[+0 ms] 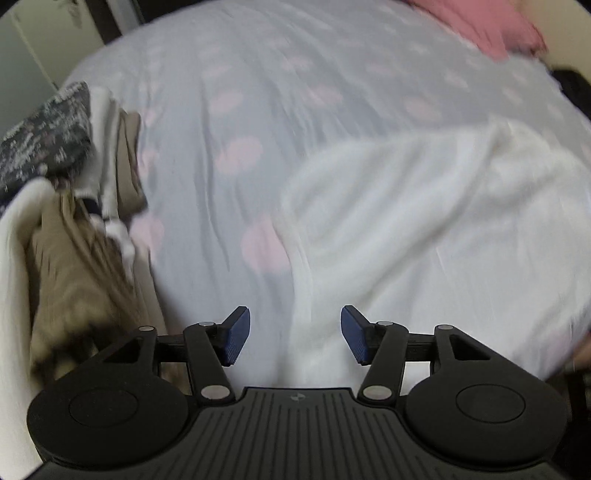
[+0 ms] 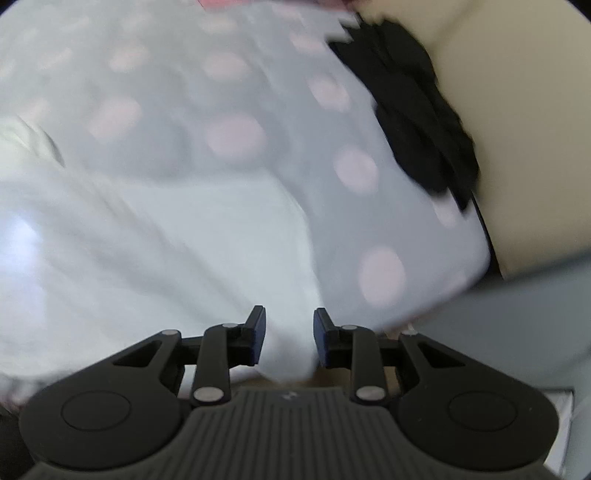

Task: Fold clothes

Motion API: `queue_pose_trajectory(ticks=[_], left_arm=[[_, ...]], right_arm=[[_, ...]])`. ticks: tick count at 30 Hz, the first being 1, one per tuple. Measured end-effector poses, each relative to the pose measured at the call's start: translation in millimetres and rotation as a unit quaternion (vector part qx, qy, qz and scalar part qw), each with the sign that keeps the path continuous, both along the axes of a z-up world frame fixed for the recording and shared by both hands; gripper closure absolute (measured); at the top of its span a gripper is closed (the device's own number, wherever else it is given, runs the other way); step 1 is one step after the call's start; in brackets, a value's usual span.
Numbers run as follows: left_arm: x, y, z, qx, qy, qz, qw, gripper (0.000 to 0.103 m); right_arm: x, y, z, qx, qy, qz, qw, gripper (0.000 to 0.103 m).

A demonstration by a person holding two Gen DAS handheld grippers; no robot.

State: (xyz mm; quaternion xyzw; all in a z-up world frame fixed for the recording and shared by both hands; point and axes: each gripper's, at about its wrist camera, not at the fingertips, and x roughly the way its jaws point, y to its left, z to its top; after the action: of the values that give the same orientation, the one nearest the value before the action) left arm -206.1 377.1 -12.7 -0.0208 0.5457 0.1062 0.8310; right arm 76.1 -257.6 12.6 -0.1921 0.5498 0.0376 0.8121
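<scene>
A white garment (image 1: 424,229) lies spread and wrinkled on a pale grey bedsheet with pink spots (image 1: 240,110). My left gripper (image 1: 293,334) stands open above the garment's near left edge, with white cloth below the gap between its blue pads. In the right wrist view the same white garment (image 2: 129,251) fills the left half, and a lower corner of it reaches between the fingers of my right gripper (image 2: 289,338). Those fingers are apart, not pressed on the cloth. Both views are blurred by motion.
A stack of folded clothes (image 1: 74,192), tan, white and dark patterned, sits at the bed's left edge. A pink cloth (image 1: 480,26) lies at the far right. A black garment (image 2: 417,107) rests on the bed's right edge beside a cream wall (image 2: 517,129).
</scene>
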Motion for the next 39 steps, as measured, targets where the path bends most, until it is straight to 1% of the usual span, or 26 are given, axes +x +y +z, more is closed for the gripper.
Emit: queue_pose_trajectory(ticks=[1,6,8,11,12,14,16,17,18,20,23,26,27,28,29,30,31,33,34,37,39], left_arm=[[5,5,0,-0.001,-0.013,0.007,0.9999,0.05],[41,30,-14,0.001,-0.057,0.041,0.9975,0.05],[55,39,-21,-0.012,-0.067,0.06,0.9959,0.05],[70,49,-34,-0.025,-0.066,0.075,0.9946,0.05],[73,50,-37,-0.026,-0.068,0.075,0.9945,0.05],[82,52,-45,-0.027,-0.072,0.073,0.9944,0.05],[90,54,-55,-0.033,-0.068,0.075,0.9943,0.05],[95,54,-59,-0.036,-0.063,0.075,0.9945,0.05],[100,54,-64,-0.039,-0.059,0.075,0.9947,0.05],[109,52,-72,-0.044,-0.055,0.072,0.9949,0.049],[121,47,-85,-0.051,-0.046,0.063,0.9956,0.049],[128,40,-97,-0.049,-0.033,0.053,0.9968,0.049],[129,39,-100,-0.046,-0.031,0.054,0.997,0.049],[131,38,-103,-0.043,-0.029,0.055,0.9972,0.051],[132,38,-105,-0.049,-0.027,0.056,0.9968,0.057],[132,39,-107,-0.06,-0.026,0.057,0.9962,0.062],[133,39,-107,-0.069,-0.027,0.056,0.9957,0.074],[134,37,-103,-0.076,-0.032,0.052,0.9953,0.086],[134,36,-100,-0.075,-0.036,0.049,0.9953,0.095],[132,34,-89,-0.074,-0.051,0.052,0.9946,0.098],[129,36,-80,-0.068,-0.063,0.062,0.9938,0.098]], right_arm=[[4,16,4,0.01,-0.008,0.009,1.0,0.072],[29,86,1,0.071,-0.032,0.05,0.996,0.072],[39,113,0,0.095,-0.041,0.066,0.992,0.072],[53,152,-13,0.136,-0.039,0.082,0.987,0.071],[59,163,-19,0.151,-0.033,0.084,0.984,0.068],[68,186,-31,0.175,-0.021,0.086,0.981,0.065],[77,201,-45,0.185,-0.005,0.09,0.979,0.062],[81,209,-52,0.189,0.003,0.092,0.978,0.059],[86,216,-59,0.194,0.012,0.094,0.976,0.059],[94,227,-69,0.193,0.022,0.101,0.976,0.057],[105,240,-84,0.191,0.039,0.107,0.975,0.052],[113,243,-104,0.2,0.078,0.095,0.972,0.052],[114,244,-109,0.208,0.091,0.089,0.97,0.056],[114,245,-111,0.215,0.102,0.087,0.968,0.059],[113,246,-114,0.22,0.111,0.085,0.965,0.066],[112,248,-112,0.221,0.111,0.088,0.965,0.082],[110,251,-109,0.22,0.109,0.092,0.965,0.088],[108,254,-101,0.223,0.096,0.097,0.965,0.09],[107,255,-95,0.227,0.084,0.098,0.965,0.09],[107,251,-69,0.253,0.031,0.087,0.963,0.091],[104,248,-50,0.274,-0.006,0.084,0.958,0.091]])
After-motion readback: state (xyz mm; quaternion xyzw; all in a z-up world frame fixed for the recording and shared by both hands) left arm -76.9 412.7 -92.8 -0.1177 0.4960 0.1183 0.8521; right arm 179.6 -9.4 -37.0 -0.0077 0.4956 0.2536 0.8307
